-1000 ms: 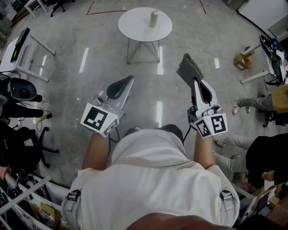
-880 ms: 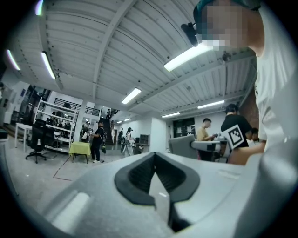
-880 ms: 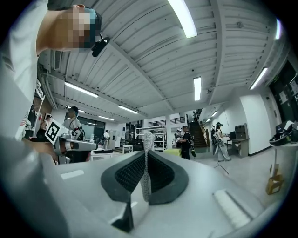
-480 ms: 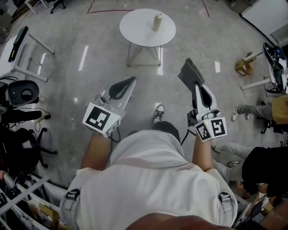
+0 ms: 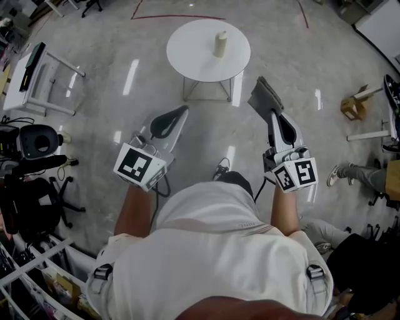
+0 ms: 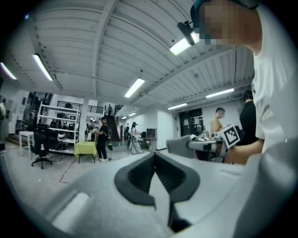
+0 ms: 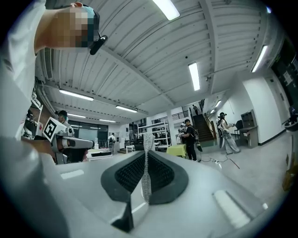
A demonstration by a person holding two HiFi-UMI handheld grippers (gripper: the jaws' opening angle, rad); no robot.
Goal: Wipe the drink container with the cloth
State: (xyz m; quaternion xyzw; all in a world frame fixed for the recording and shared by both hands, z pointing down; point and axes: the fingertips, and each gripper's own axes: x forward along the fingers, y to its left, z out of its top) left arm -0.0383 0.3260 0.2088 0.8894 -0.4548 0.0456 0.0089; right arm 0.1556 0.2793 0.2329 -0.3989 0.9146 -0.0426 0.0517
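A cream drink container (image 5: 220,44) stands upright on a small round white table (image 5: 194,53) ahead of me on the floor. My right gripper (image 5: 271,112) points toward the table and is shut on a folded grey cloth (image 5: 264,97), which sticks out beyond its tips. In the right gripper view the cloth (image 7: 147,162) shows edge-on, pinched between the jaws. My left gripper (image 5: 183,110) is level with the right one, shut and holding nothing; the left gripper view shows its jaws (image 6: 155,155) closed together. Both grippers are well short of the table.
A white desk (image 5: 37,69) and a camera on a stand (image 5: 34,140) are at the left. At the right are a cardboard box (image 5: 353,106) and a seated person's legs (image 5: 359,175). Red tape (image 5: 169,17) marks the floor beyond the table.
The table and container have drawn nearer and lower in the head view as I walk forward. Both grippers keep their pose and grip.
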